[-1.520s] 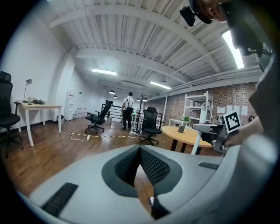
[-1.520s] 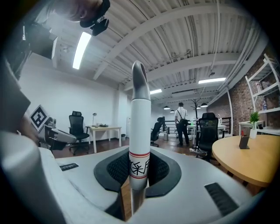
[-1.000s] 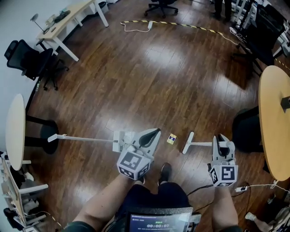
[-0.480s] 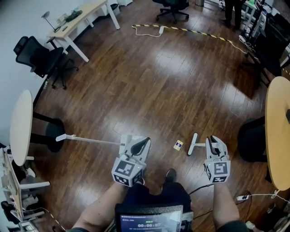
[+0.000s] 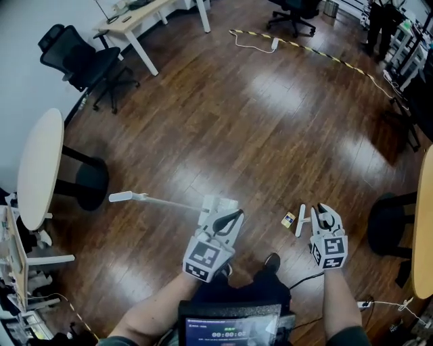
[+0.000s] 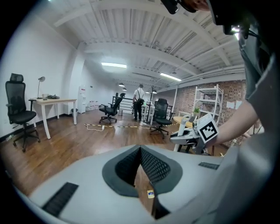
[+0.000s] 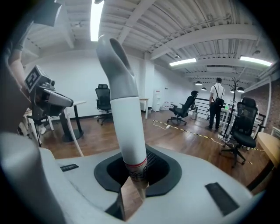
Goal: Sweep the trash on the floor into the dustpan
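Observation:
A small yellow scrap of trash lies on the wooden floor and also shows through the left jaws. My right gripper is shut on a white broom handle; its short white head stands just right of the scrap. My left gripper hovers over a white dustpan, whose long white handle runs off to the left. The left jaws meet at their tips with nothing between them. From the left gripper view the right gripper shows ahead.
A round table on a black base stands at the left, with office chairs and a desk beyond. A dark chair base is at the right. A cable runs by my shoe.
The view has shifted, and both grippers now sit further right in it. The broom head has closed in on the yellow scrap. The left gripper stays over the dustpan.

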The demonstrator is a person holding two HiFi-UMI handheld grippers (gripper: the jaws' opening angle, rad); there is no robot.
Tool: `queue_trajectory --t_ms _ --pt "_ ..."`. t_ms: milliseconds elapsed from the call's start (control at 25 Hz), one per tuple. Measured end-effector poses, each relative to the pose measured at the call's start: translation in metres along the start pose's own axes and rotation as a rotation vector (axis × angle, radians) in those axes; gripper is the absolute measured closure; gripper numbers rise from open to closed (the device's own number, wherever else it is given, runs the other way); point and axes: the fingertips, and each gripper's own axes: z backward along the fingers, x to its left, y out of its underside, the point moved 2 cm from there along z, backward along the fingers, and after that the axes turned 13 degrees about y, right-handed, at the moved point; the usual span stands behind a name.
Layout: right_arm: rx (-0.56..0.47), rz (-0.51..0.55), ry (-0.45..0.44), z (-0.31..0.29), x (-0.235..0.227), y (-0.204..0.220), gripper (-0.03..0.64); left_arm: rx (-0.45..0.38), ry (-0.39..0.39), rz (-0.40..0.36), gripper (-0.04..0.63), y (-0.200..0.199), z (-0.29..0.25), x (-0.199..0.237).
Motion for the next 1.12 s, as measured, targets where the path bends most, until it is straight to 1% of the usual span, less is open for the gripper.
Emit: queue_trajectory --t_ms 80,160,200,280,480,680,800,920,1040,1120 --pt "0.016 0.009 0.003 -0.020 0.084 -0.035 0.541 -0.007 -0.002 0.015 0.569 0.000 0.070 0.064" --pt "0.024 0.016 0.002 -0.034 0.151 -0.061 0.540 -0.010 -0.004 0.021 0.569 0.002 0.126 0.115" --pt "0.026 0.016 0.000 -0.038 0.175 -0.071 0.541 -0.011 -0.010 0.028 0.569 0.004 0.146 0.133" --pt "0.024 0.010 -0.009 -0.044 0.208 -0.081 0.540 -0.014 -0.029 0.046 0.569 0.012 0.174 0.155" --pt "0.013 -0.012 -0.048 -0.053 0.266 -0.083 0.540 -0.025 -0.059 0.075 0.569 0.044 0.208 0.174" --pt "0.003 -0.064 -0.052 -0.060 0.329 -0.104 0.540 -0.053 -0.059 0.081 0.569 0.048 0.241 0.185" --pt "-0.025 -0.110 -0.076 -0.060 0.368 -0.121 0.540 -0.057 -0.067 0.086 0.569 0.055 0.260 0.194" --pt "-0.051 -0.180 -0.099 -0.062 0.404 -0.136 0.541 -0.050 -0.072 0.090 0.569 0.064 0.276 0.200" --pt "-0.076 -0.246 -0.093 -0.071 0.430 -0.148 0.543 -0.052 -0.082 0.099 0.569 0.069 0.290 0.205" --pt "-0.096 -0.255 -0.094 -0.072 0.439 -0.155 0.547 -0.053 -0.086 0.094 0.569 0.070 0.295 0.206"
